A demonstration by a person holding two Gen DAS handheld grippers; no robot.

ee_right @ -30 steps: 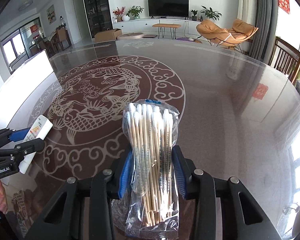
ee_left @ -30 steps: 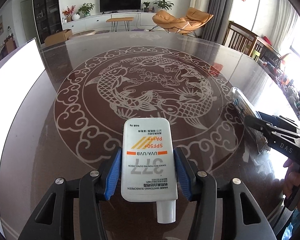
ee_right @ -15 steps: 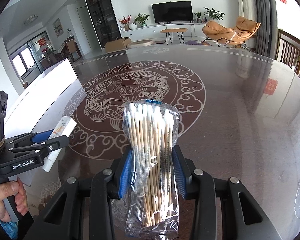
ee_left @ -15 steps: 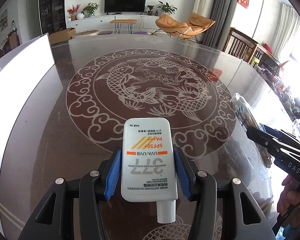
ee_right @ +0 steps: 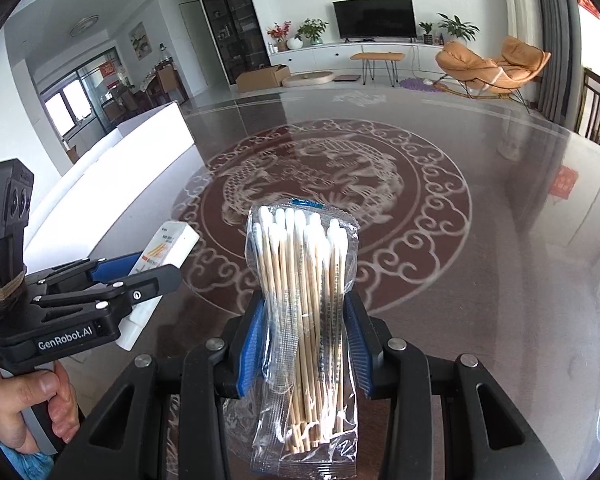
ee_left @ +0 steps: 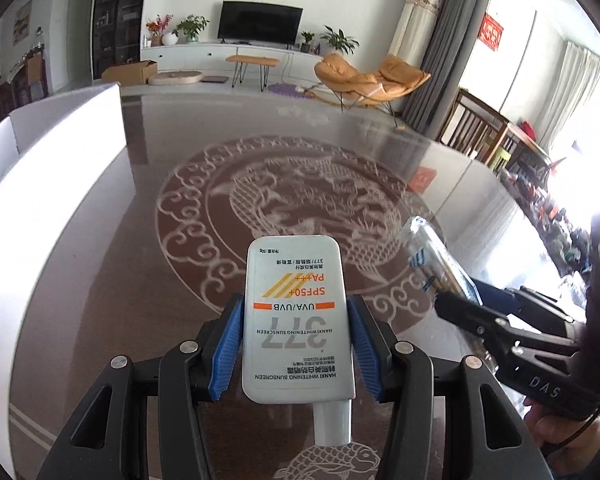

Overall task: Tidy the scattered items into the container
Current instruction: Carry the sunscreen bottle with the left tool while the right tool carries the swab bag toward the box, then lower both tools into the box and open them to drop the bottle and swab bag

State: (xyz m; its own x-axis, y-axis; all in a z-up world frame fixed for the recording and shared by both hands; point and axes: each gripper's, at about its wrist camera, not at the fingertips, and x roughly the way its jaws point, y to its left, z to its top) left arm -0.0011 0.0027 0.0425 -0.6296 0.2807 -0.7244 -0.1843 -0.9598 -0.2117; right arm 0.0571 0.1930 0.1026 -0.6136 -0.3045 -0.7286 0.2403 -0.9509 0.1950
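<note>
my left gripper [ee_left: 296, 344] is clamped on the sunscreen [ee_left: 298, 320], cap toward me, held above the table [ee_left: 140, 280]. my right gripper [ee_right: 304, 344] pinches the swab pack [ee_right: 304, 320] at its middle — also in the air. the white box [ee_left: 48, 184] stands along the table's left edge, just beside the sunscreen's side. i judge the pickup done for both; what's left is carrying them over the box wall and letting go — nothing shows inside it yet.
</note>
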